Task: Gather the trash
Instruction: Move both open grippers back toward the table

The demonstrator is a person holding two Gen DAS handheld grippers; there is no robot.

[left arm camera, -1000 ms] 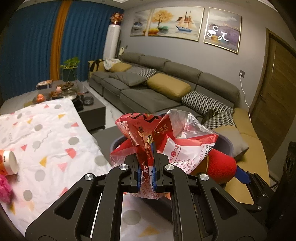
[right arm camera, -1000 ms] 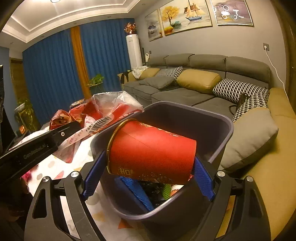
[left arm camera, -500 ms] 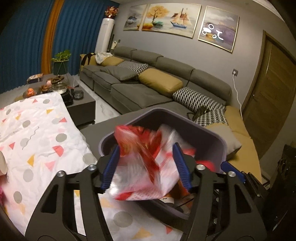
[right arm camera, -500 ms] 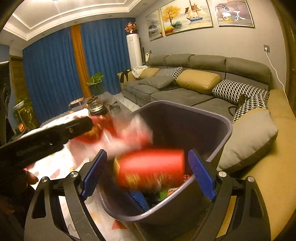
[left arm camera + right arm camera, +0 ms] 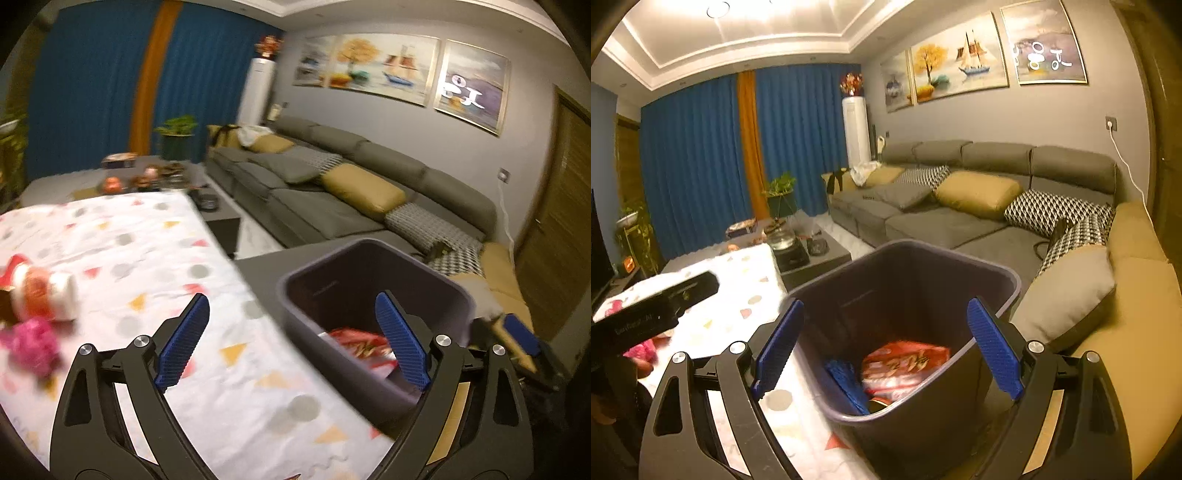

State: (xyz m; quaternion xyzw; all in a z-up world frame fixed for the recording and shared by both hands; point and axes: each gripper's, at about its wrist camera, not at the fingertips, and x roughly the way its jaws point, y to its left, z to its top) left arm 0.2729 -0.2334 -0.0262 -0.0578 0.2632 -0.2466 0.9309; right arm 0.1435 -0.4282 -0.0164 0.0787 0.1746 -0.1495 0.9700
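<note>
A home living room: a long grey sofa (image 5: pixel 960 206) with mustard and patterned cushions (image 5: pixel 979 192), blue curtains (image 5: pixel 701 162), framed paintings (image 5: pixel 960 59) on the wall, a potted plant (image 5: pixel 781 192), a standing air conditioner (image 5: pixel 856 133) and a wooden door (image 5: pixel 557 221).

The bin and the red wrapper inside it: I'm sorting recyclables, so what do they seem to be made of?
The bin looks like moulded plastic, dark grey and matt, with smooth thin walls and a rolled rim. The red wrapper looks like thin glossy plastic film: it is crumpled, printed and catches the light. It is blurred, so foil-lined film cannot be ruled out.
</note>
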